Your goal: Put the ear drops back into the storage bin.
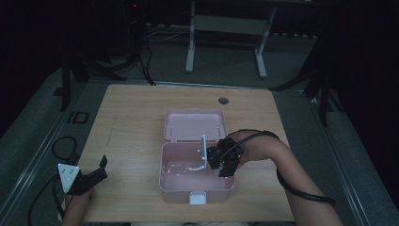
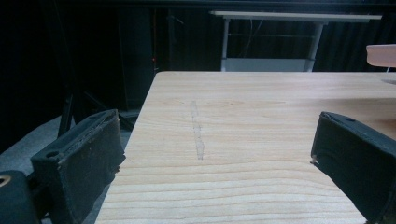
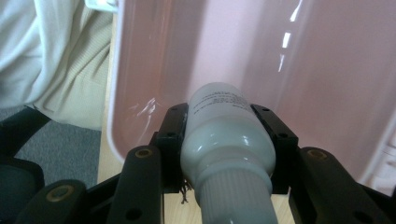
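Looking down from the high view, you have your right gripper (image 1: 221,162) dipped over the right side of the open pink lidded box (image 1: 175,181), which sits mid-table with its lid (image 1: 195,125) folded back behind it and a white latch (image 1: 197,198) at the near wall. Your left gripper (image 1: 96,172) rests near the table's (image 1: 131,113) near-left corner, well apart from the box.

From the left gripper view, your jaws stand wide with nothing but bare wooden tabletop (image 2: 243,121) between them.

From the right gripper view, your jaws are clamped on a white bottle (image 3: 226,135) with a ribbed cap, gripped at its shoulder, its printed end pointing into the pink box interior (image 3: 327,93).
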